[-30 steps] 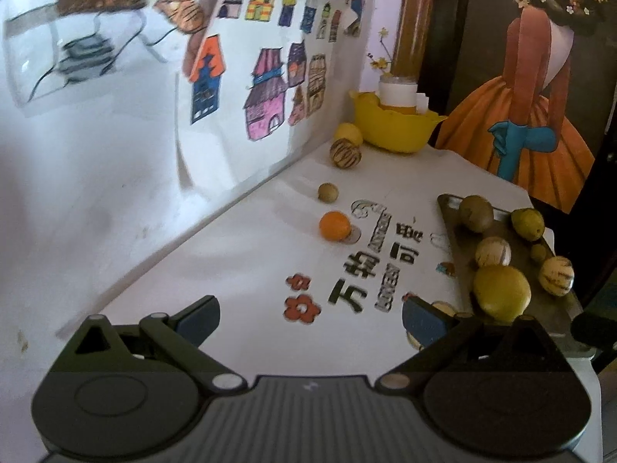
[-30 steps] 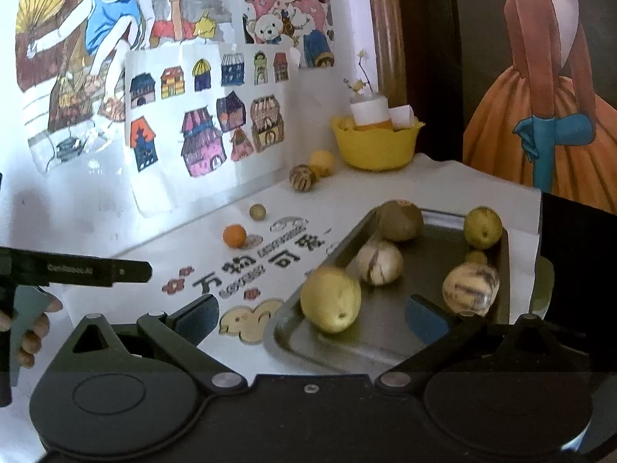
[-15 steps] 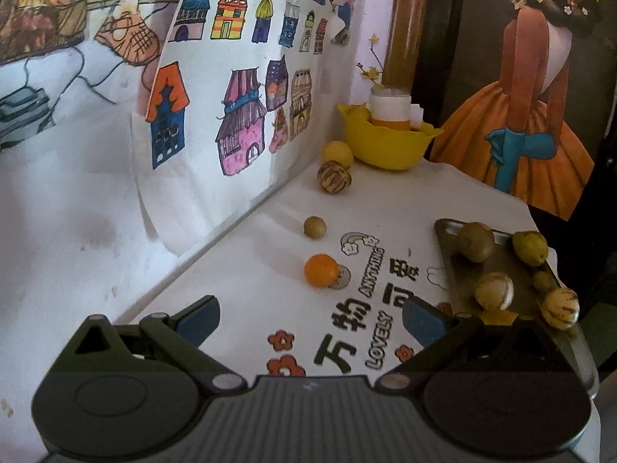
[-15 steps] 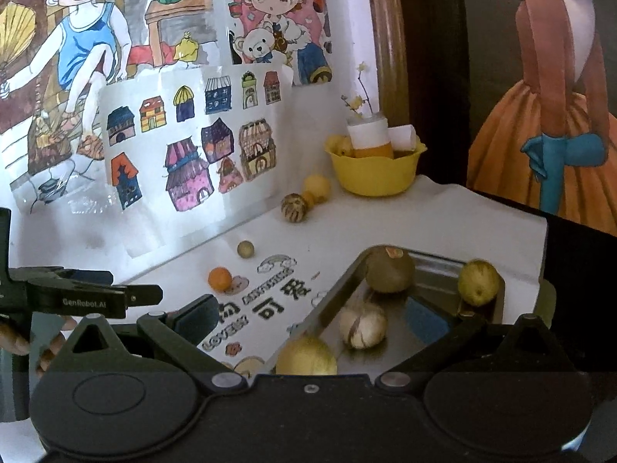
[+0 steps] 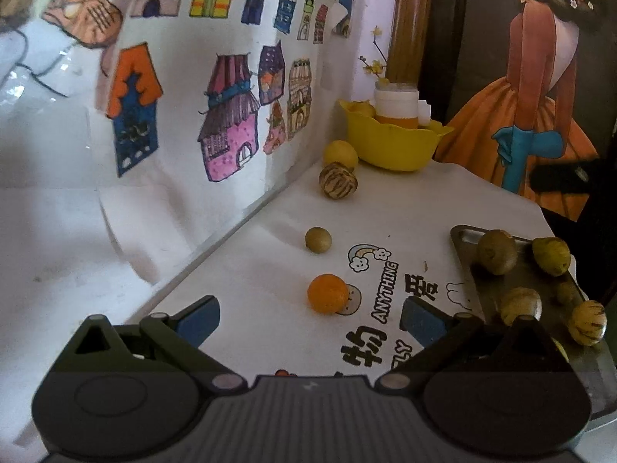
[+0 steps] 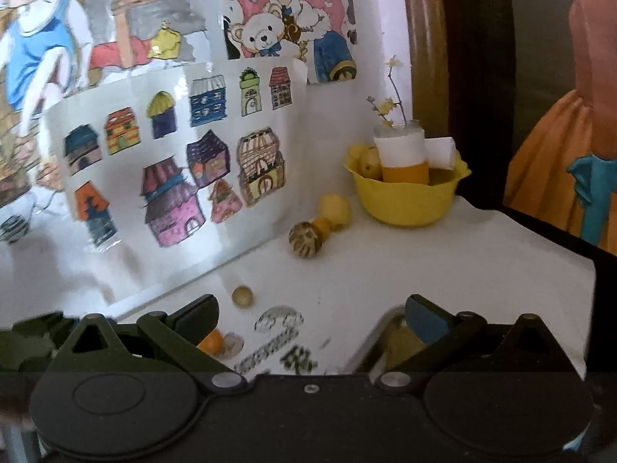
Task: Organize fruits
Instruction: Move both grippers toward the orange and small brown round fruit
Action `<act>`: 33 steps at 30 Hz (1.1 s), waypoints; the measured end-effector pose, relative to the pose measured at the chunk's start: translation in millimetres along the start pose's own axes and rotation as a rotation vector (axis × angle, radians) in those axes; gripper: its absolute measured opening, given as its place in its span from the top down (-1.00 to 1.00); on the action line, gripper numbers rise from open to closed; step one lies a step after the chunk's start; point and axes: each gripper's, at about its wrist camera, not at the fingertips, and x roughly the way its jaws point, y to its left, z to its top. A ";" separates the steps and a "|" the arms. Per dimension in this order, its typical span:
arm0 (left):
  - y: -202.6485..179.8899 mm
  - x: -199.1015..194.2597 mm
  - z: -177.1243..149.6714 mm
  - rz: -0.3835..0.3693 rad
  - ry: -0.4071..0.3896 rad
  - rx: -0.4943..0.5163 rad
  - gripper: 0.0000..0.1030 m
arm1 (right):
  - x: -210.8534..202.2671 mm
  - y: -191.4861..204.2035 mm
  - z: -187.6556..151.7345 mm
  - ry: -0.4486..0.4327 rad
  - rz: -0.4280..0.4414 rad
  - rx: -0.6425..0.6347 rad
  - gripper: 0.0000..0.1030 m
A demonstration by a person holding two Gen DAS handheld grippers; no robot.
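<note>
A white wall [image 5: 58, 231] papered with coloured house drawings [image 6: 173, 177] meets a brown wooden post [image 5: 410, 19] and a dark painted panel of an orange-gowned figure [image 5: 540, 88].

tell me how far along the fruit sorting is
Done: several fruits lie on the grey metal tray. In hand: nothing; the left gripper, jaws open, faces the small orange fruit. Left: that, the small olive-brown fruit, striped round fruit and yellow round fruit.

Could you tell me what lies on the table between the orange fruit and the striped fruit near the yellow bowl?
In the left wrist view, one small olive-brown round fruit lies between the orange fruit and the striped fruit; otherwise bare tablecloth.
</note>
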 end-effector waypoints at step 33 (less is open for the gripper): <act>9.5 26.1 3.0 -0.058 0.027 -0.056 -0.99 | 21.9 10.1 28.0 0.185 0.071 -0.074 -0.99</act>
